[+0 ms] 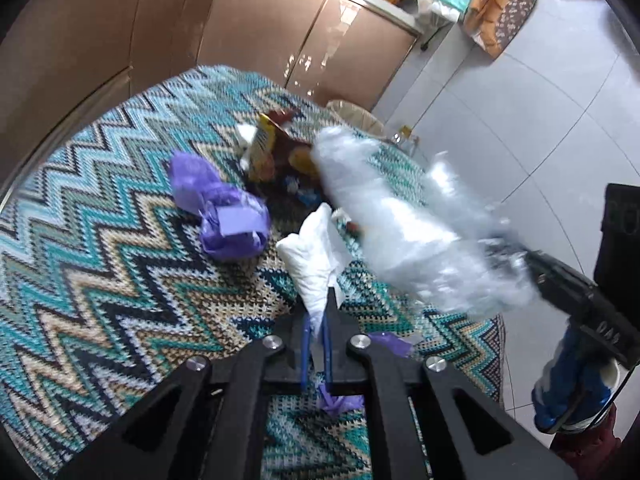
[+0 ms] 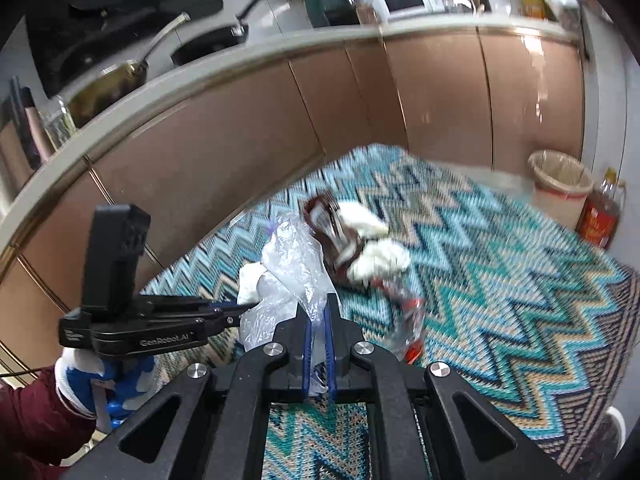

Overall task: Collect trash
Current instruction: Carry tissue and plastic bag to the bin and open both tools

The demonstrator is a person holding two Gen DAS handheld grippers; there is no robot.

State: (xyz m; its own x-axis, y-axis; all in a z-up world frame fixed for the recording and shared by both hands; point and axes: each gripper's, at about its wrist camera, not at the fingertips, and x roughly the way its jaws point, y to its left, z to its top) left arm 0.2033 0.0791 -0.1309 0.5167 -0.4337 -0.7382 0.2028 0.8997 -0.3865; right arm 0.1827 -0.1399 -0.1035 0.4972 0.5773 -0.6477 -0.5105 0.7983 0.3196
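Observation:
Trash lies on a zigzag-patterned rug (image 1: pixel 100 240). My left gripper (image 1: pixel 326 304) is shut on a crumpled white bag (image 1: pixel 310 256), pinched at its lower end between the blue pads. From the right, my right gripper (image 1: pixel 516 252) comes in shut on a blurred clear plastic bag (image 1: pixel 400 224). In the right wrist view the right gripper (image 2: pixel 320 308) clamps that clear plastic bag (image 2: pixel 292 264), and the left gripper (image 2: pixel 246 308) holds the white bag (image 2: pixel 250 280) just left of it. A purple bag (image 1: pixel 224 212) and snack wrappers (image 1: pixel 272 152) stay on the rug.
A lined waste bin (image 2: pixel 560 184) stands at the rug's far corner beside an oil bottle (image 2: pixel 600 220). A brown wrapper with white tissues (image 2: pixel 360 240) and a red-and-clear wrapper (image 2: pixel 410 320) lie on the rug (image 2: pixel 500 280). Brown kitchen cabinets (image 2: pixel 240 140) run behind. White floor tiles (image 1: pixel 500 100) lie to the right.

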